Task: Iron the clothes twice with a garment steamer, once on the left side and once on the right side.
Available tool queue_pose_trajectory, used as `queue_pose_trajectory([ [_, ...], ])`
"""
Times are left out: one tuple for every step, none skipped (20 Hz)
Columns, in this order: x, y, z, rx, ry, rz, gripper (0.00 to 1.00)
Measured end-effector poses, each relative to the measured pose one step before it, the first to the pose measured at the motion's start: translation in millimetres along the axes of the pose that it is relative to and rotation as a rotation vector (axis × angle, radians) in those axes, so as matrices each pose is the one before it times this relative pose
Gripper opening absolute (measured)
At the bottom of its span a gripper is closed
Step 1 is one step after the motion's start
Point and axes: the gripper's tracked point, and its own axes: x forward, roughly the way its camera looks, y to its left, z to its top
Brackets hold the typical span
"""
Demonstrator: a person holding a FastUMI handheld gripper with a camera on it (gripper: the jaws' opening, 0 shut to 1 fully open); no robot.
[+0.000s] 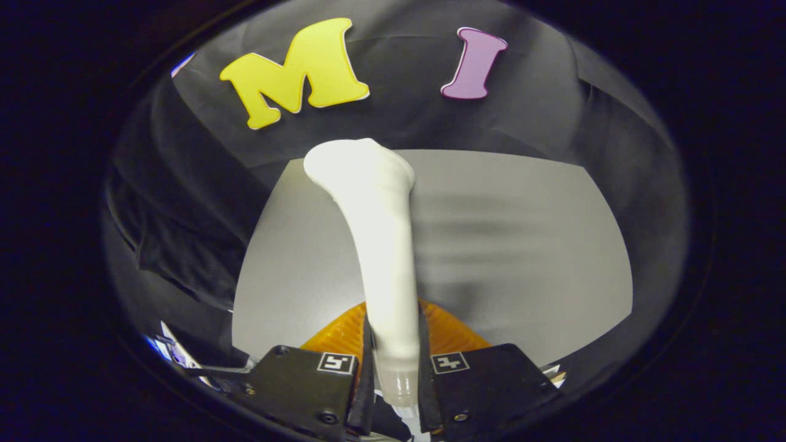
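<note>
Gripper (393,362) fingers clamped on the white garment steamer (384,245) handle, long axis straight ahead, head tipped slightly left. Grey garment (522,245) lies flat beneath and beyond, mostly to the head's right.

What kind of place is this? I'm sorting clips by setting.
Most likely a staged recording booth, not a home: black cloth wall behind, a plain grey board as the work surface, and the hand-held gripper shut on a white garment steamer.
</note>
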Motion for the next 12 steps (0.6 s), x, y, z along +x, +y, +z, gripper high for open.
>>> queue_pose_trajectory([
  [-0.43,1.93,-1.13,0.01264,-0.00459,0.00292,0.31],
  [-2.74,1.34,-0.68,0.01406,-0.00831,0.00318,0.32],
  [-1.36,1.24,-3.67,0.00798,-0.00624,0.00135,0.31],
  [-2.75,1.54,-3.24,0.00832,-0.00557,0.00289,0.31],
  [-4.19,1.47,-5.19,0.00823,-0.00513,0.00260,0.31],
  [-3.97,1.25,-4.42,0.00757,-0.00589,0.00082,0.31],
  [-6.08,1.55,-5.05,0.00241,-0.00943,-0.00140,0.31],
  [-6.62,1.35,-3.02,0.00028,-0.01255,-0.00035,0.31],
  [-7.09,2.84,-2.48,0.00324,-0.01681,0.00232,0.31],
  [-7.70,3.31,-1.08,0.00350,-0.01674,0.00524,0.31],
  [-10.49,3.92,-2.14,0.00167,-0.02260,0.00474,0.31],
  [-10.65,3.78,-1.28,-0.00172,-0.02131,0.00462,0.31],
])
